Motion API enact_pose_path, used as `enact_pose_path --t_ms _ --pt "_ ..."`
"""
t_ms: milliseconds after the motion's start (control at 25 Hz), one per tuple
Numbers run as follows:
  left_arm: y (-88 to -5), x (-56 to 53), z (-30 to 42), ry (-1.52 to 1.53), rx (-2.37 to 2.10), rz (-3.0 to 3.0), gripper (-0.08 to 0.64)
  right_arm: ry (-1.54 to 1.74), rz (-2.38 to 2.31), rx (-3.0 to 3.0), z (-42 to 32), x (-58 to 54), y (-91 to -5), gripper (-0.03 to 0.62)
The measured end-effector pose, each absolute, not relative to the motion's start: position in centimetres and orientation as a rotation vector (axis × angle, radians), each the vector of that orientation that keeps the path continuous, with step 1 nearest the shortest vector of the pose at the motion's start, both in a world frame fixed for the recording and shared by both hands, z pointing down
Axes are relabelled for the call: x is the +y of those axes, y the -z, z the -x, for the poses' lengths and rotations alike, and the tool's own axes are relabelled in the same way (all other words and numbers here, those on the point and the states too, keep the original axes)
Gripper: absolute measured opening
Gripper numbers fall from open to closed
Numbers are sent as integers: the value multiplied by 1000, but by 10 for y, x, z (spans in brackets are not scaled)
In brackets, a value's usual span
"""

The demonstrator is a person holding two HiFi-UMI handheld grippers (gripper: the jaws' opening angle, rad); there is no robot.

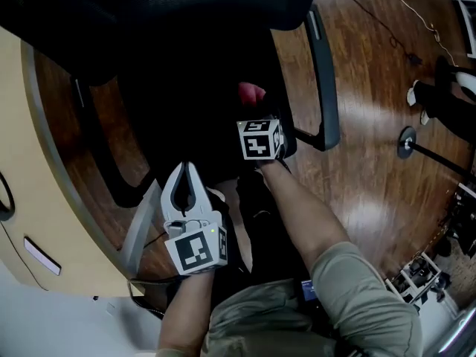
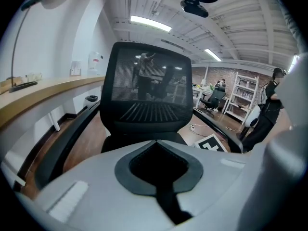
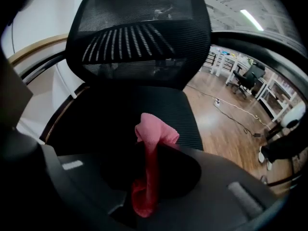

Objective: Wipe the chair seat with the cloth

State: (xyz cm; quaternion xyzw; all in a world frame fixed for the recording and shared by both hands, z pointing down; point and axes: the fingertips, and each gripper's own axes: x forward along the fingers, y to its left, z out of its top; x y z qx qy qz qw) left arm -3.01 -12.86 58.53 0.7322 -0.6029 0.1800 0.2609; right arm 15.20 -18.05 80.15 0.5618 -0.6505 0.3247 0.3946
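A black office chair fills the views, its dark seat [image 1: 186, 103] [image 3: 163, 105] under a mesh backrest [image 3: 139, 32] [image 2: 149, 85]. My right gripper [image 1: 255, 108] [image 3: 152, 148] hangs over the seat's right half, pointing steeply down, shut on a pink cloth [image 1: 251, 91] [image 3: 153, 131]. The cloth's bunched end sticks out past the jaw tips, just above the seat; whether it touches is hidden. The white left gripper [image 1: 186, 168] [image 2: 156, 141] is at the seat's front edge, aimed at the backrest. Its jaws meet at the tips with nothing between them.
Black armrests [image 1: 325, 73] [image 1: 97, 147] flank the seat. A curved beige desk [image 1: 30, 199] borders the left. Wooden floor [image 1: 372, 125] lies to the right, with a round-based stand [image 1: 406, 143] and cables. A person in black [image 2: 269, 105] and shelves [image 2: 243, 95] are far behind.
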Motion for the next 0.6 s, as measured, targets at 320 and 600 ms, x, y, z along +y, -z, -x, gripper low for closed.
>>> enact_pose_path --t_ms 320,600 --pt "-590 -137 -33 -521 -1554 -2039 6 -915 -1574 -1465 -243 -167 -811 78" --pt "-598 -127 -38 -550 -1559 -2018 6 -883 -1570 -1472 -248 -165 -811 78"
